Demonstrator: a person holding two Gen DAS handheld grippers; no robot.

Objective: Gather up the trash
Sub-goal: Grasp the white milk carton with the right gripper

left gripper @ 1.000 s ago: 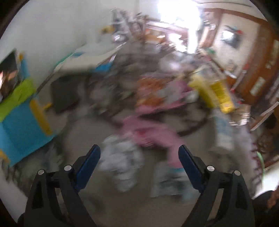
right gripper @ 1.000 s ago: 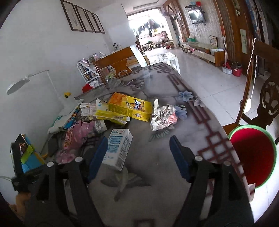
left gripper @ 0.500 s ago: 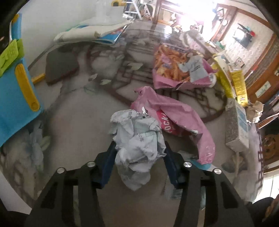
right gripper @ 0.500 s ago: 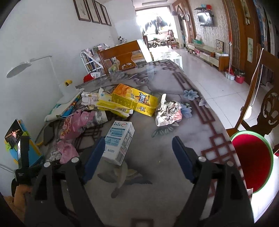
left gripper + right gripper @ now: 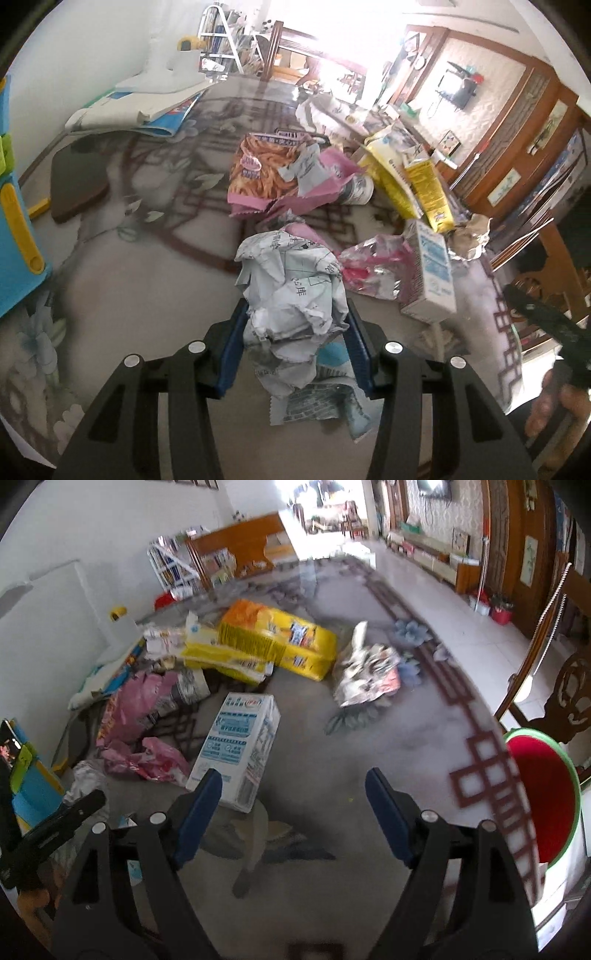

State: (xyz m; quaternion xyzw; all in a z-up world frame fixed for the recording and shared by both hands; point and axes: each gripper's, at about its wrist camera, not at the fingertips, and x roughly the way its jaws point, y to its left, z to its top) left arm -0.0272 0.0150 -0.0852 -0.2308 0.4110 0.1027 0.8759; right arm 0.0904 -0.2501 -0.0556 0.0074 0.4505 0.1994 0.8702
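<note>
Currently the left gripper (image 5: 293, 328) has its blue jaws pinched on a crumpled paper wad (image 5: 291, 291), one pad on each side of it. Cannot tell whether the wad clears the table (image 5: 129, 280) or sits on it.

Landmark: the blue-and-white carton (image 5: 238, 746) lying on its side on the table.
- Crumpled pink foil wrapper (image 5: 147, 758): touching the carton's left side in the right wrist view.
- Pink snack bags (image 5: 280, 177): beyond that wrapper, further from the carton.
- Yellow boxes (image 5: 275, 640): behind the carton, stacked at an angle.
- Silvery crumpled wrapper (image 5: 369, 681): behind and right of the carton, apart from it.
- Red bin with green rim (image 5: 543, 794): well right of the carton, off the table edge, beside a wooden chair (image 5: 569, 698).

Right gripper (image 5: 293, 794): jaws spread wide, nothing between them, hovering just in front of the carton's near end, pads not touching it.
</note>
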